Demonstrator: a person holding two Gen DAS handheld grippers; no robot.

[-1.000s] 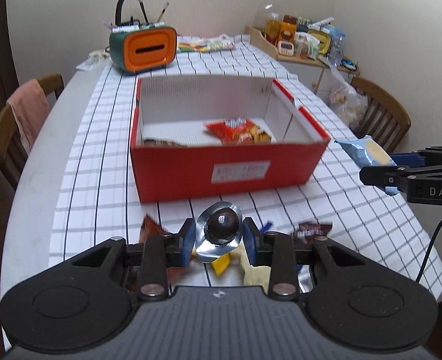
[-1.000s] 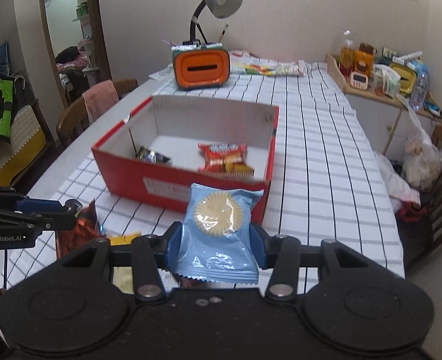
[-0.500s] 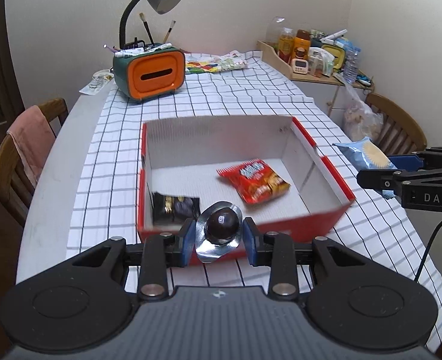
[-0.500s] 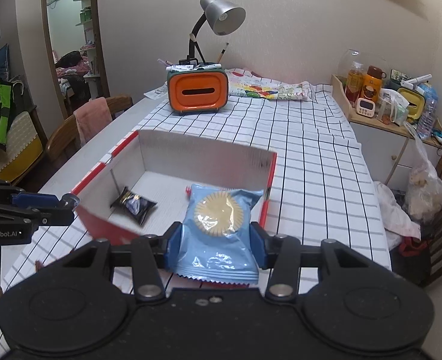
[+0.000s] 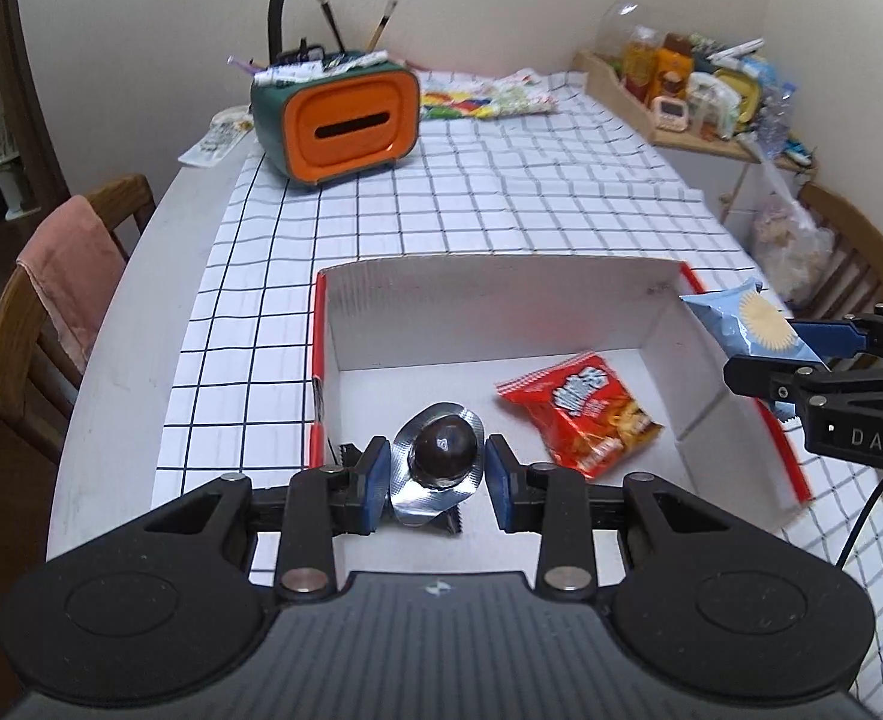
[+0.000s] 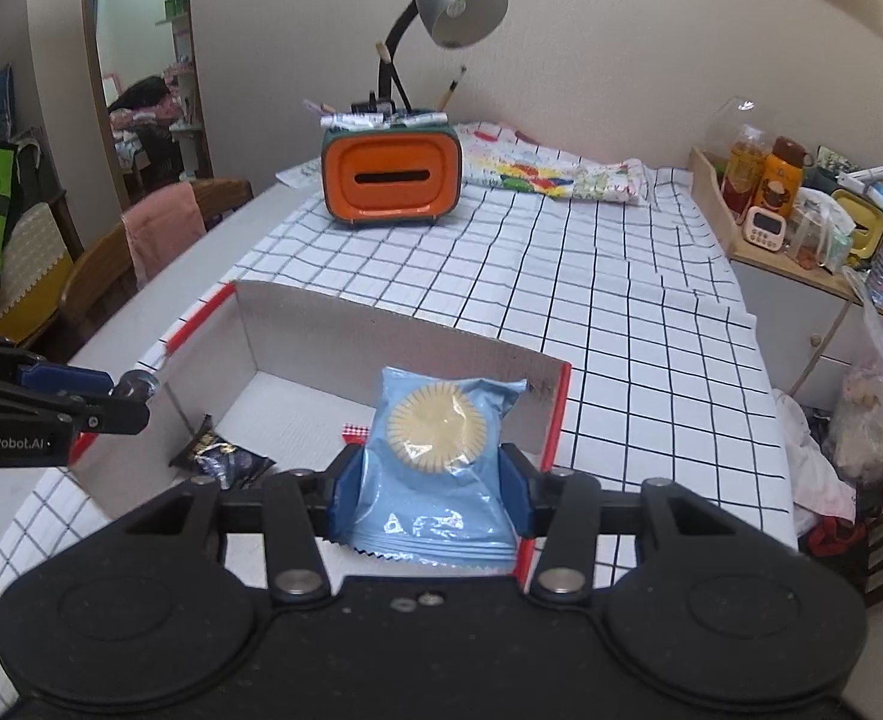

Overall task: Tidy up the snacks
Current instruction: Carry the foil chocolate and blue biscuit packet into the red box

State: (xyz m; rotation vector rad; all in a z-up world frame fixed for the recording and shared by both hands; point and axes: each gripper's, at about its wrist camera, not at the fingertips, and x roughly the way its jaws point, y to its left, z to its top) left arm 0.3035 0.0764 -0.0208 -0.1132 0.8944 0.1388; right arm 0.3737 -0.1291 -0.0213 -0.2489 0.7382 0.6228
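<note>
Two tongs hang over a red cardboard box (image 5: 669, 324) with plain white inner walls, each clamped on a snack. Left tongs (image 5: 437, 471) pinch a crinkled silver foil pack (image 5: 426, 489) with a dark glossy chocolate ball (image 5: 445, 450) domed at its centre, blue pads pressing both edges. Right tongs (image 6: 428, 483) grip a smooth pale-blue plastic packet (image 6: 435, 480) printed with a round, ridged biscuit; in the left view the same packet (image 5: 741, 324) shows at the box's right wall. Ahead and right of the left tongs, a shiny red crisp bag (image 5: 585, 414) with serrated ends lies flat on the box floor. Ahead and left of the right tongs, a black, crumpled wrapper (image 6: 225, 456) lies in the near corner. Beyond both stretches a white cloth (image 5: 501, 192) gridded in black, and a rounded orange-fronted holder (image 5: 345, 120) under a grey lamp (image 6: 453, 6). A second ago both tongs stood short of the box, its red front wall facing them and loose snacks beneath the left pair; now both are over its interior, grips unchanged.
</note>
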